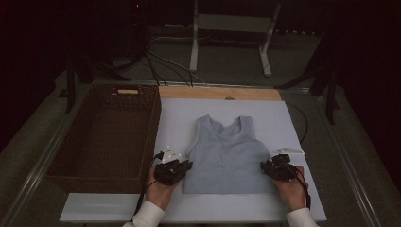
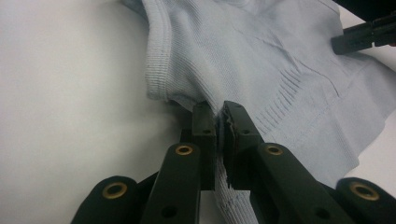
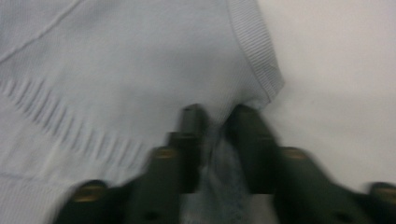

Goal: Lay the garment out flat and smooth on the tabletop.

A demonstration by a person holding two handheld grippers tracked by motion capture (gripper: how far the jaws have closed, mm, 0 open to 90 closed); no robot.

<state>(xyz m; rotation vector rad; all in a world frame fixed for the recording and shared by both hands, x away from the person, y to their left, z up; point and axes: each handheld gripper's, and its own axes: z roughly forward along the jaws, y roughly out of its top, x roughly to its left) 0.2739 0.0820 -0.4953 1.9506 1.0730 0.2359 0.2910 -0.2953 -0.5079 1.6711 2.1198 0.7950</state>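
Left gripper (image 2: 219,114) pinched tank top (image 1: 224,151) side seam tight; right gripper (image 3: 217,116) clamped opposite seam, ready for folding.

Dim room; grey floor (image 1: 227,61); white stand (image 1: 231,28) behind table; cables (image 1: 161,66) on floor.
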